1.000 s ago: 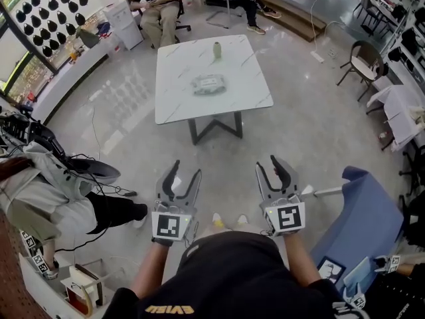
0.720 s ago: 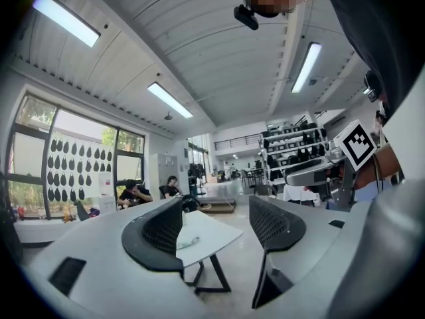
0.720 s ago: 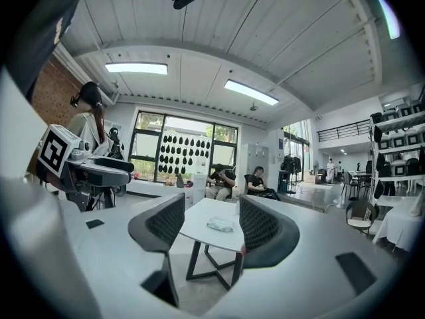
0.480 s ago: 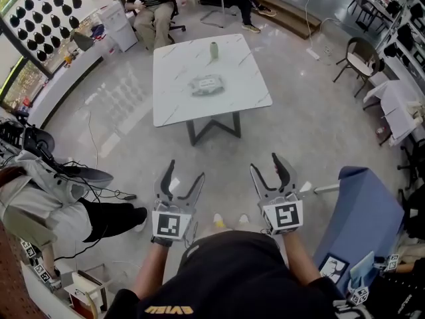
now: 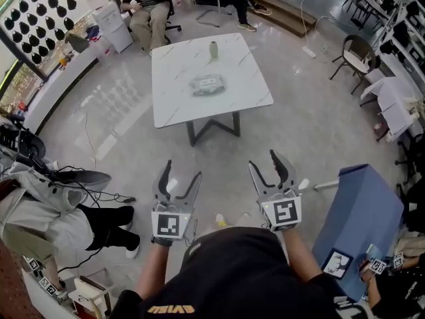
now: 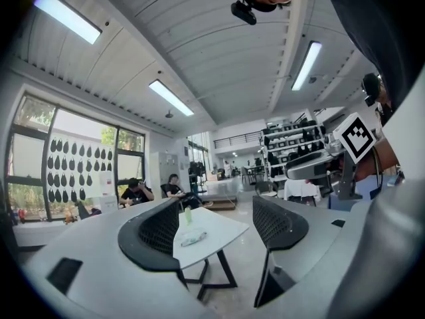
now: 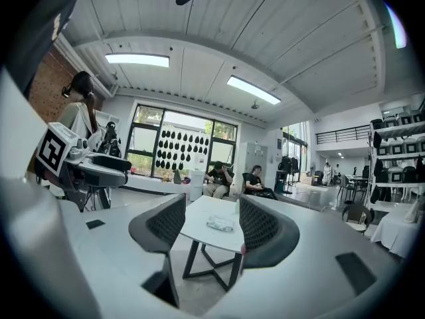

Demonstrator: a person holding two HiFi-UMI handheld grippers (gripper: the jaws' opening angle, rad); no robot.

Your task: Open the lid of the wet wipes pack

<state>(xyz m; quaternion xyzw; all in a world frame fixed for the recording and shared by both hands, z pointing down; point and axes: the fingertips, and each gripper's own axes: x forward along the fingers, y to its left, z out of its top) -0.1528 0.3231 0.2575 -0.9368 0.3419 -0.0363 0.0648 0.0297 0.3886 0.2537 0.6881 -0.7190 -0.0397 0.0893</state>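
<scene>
Left gripper (image 5: 182,170) and right gripper (image 5: 264,159), jaws just opened wide and with nothing between them, are held level over the floor, well short of the white table (image 5: 174,105). The wet wipes pack (image 5: 207,84) lies flat near the table's middle, with a bottle (image 5: 213,49) beyond it. The pack is probably light, soft and slippery. One gripper should pin its body while the other lifts the stiffer lid by its edge.

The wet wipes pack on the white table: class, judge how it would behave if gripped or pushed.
The wet wipes pack looks like a soft, wrinkled pouch, so it would probably flex rather than stay stiff. It lies flat and low on the table, so tipping or rolling seems unlikely. The smooth tabletop suggests it may slide when pushed.
</scene>
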